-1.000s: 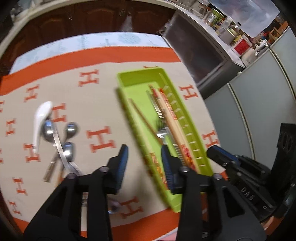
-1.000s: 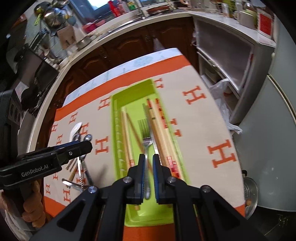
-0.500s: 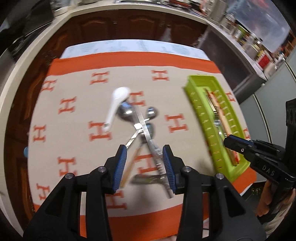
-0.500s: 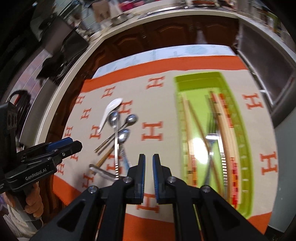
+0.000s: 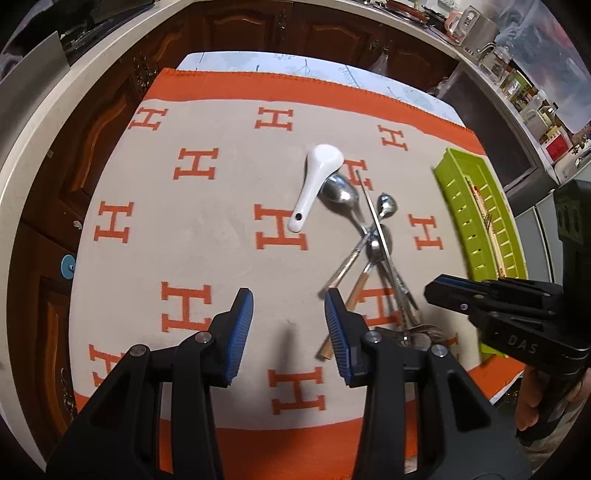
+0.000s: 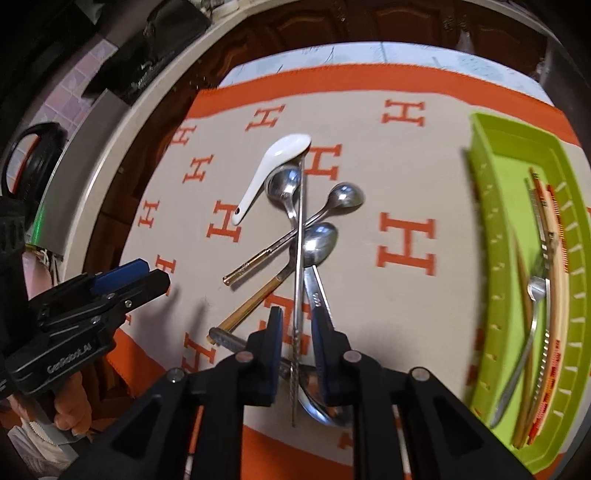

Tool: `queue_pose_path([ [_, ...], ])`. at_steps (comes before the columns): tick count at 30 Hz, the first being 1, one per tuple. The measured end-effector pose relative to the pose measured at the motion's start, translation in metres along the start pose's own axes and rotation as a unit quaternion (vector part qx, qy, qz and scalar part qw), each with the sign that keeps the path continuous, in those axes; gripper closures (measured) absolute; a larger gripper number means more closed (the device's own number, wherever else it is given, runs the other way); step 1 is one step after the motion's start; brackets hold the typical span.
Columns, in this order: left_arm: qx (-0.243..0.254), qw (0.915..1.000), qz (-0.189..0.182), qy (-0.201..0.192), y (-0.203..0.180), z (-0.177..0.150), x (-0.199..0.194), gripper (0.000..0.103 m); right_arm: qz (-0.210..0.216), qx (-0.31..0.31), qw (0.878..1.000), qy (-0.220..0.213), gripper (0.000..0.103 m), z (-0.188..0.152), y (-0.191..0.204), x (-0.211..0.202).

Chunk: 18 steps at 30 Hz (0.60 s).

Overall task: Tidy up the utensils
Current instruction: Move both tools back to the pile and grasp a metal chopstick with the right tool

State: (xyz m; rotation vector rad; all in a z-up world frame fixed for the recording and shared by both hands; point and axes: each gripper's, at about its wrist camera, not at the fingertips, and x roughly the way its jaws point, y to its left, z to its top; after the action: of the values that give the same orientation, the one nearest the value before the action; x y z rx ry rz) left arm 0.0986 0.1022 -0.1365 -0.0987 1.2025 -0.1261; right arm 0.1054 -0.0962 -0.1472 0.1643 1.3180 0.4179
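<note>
A pile of loose utensils lies on the cloth: a white ceramic spoon (image 6: 273,162) (image 5: 317,181), three metal spoons (image 6: 317,243) and a long metal chopstick (image 6: 300,240) crossing them. My right gripper (image 6: 297,332) hangs low over the pile's near end. It is narrowly open, with the chopstick running through the gap between its fingers, untouched. My left gripper (image 5: 288,325) is wide open above bare cloth, just left of the spoon handles (image 5: 347,266). The green tray (image 6: 491,206) (image 5: 480,229) at the right holds a fork (image 6: 535,291) and chopsticks.
A beige cloth with orange H marks and an orange border (image 5: 295,88) covers the table. Dark wooden cabinets (image 5: 258,29) and a pale counter edge (image 5: 55,103) ring the far and left sides. A hand (image 6: 70,406) holds the left gripper at the table's near-left edge.
Both grippers swung left from over the green tray to the utensil pile and dropped lower. The right gripper's fingers went from shut to slightly parted around the metal chopstick.
</note>
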Motion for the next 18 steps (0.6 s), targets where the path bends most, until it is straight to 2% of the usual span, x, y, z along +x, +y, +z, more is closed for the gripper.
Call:
queue_pose_path([
  [18, 0.016, 0.9998, -0.008, 0.010, 0.002, 0.006, 0.015, 0.066, -0.023, -0.027, 0.998, 0.047, 0.087, 0.017, 0.016, 0.050],
])
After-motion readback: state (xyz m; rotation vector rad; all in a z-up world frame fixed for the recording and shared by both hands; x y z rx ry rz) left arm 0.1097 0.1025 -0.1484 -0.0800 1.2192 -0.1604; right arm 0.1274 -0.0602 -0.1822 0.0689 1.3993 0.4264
